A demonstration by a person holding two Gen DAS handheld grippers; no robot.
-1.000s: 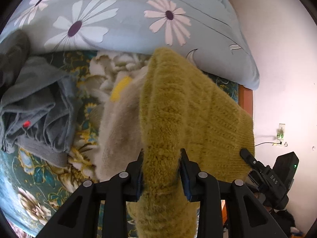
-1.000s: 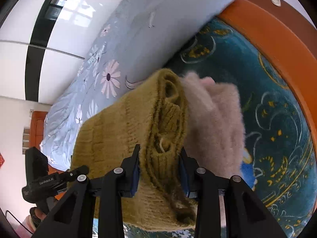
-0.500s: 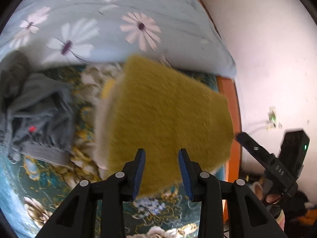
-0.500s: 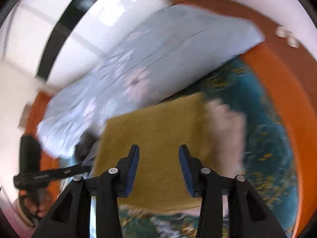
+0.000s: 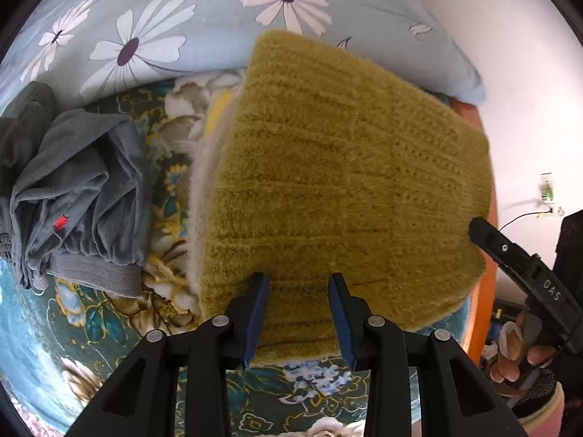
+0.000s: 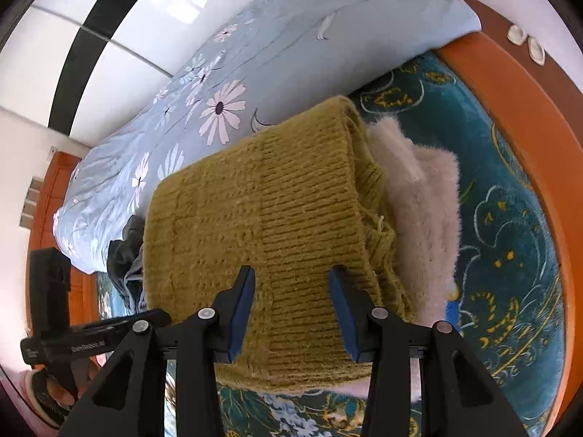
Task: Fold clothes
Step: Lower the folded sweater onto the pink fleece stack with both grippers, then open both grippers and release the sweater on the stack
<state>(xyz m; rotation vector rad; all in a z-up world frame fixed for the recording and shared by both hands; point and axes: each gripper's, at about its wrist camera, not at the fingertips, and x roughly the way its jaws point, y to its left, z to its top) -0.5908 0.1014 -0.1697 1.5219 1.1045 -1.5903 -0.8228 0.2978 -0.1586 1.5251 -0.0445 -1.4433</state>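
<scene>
Both claws are standing wide apart with nothing between their blue pads. Left claw point(image 5: 298, 311) is hovering just over the near edge of the folded mustard sweater point(image 5: 339, 189), its fingers point(image 5: 257, 313) spread to either side of the knit without gripping it. Right claw point(image 6: 291, 307) is hanging likewise above the same mustard sweater point(image 6: 262, 240), its pads open and apart from the wool.

That sweater is lying folded on the bed, sitting on top of a fluffy beige garment point(image 6: 422, 215), which is showing along one side of it and as a pale fringe point(image 5: 198, 200) in the left view. Under both is spreading a teal floral blanket point(image 6: 510, 240). Behind the pile, a light blue duvet with white daisies point(image 5: 175, 18) is lying bunched along the bed. A crumpled grey garment point(image 5: 76, 196) with a small red tag is resting on the blanket just beside the stack, on the left claw's side. An orange wooden bed frame point(image 6: 521, 109) is edging the blanket.
</scene>
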